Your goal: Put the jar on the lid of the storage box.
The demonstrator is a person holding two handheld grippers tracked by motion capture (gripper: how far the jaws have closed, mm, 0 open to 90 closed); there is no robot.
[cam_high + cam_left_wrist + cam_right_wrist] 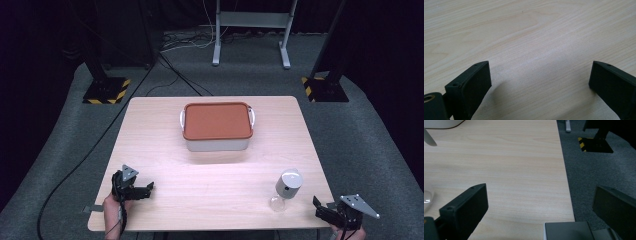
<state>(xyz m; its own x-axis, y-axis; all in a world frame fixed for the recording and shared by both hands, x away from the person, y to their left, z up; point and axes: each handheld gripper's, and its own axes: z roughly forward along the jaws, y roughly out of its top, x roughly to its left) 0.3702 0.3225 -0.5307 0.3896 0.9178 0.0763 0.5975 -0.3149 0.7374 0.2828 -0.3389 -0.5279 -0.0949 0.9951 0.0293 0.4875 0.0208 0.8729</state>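
Note:
A white box with a rust-orange lid (217,121) sits at the middle back of the light wood table (165,150). Near the front right lies a small grey-white object (289,181) with a clear round part (277,203) in front of it. My left gripper (146,189) rests low at the front left, jaws open over bare wood (529,32), nothing between them (541,67). My right gripper (320,206) hovers at the front right corner, open and empty (541,190). One of its jaws is over the table and the other is past the edge. The clear part (426,198) shows at the left of the right gripper view.
Grey carpet (589,170) surrounds the table. Two dark stands with yellow-black striped bases (106,91) (325,89) flank the far corners, and a white frame (250,30) stands behind. A black cable (75,170) runs over the floor at the left.

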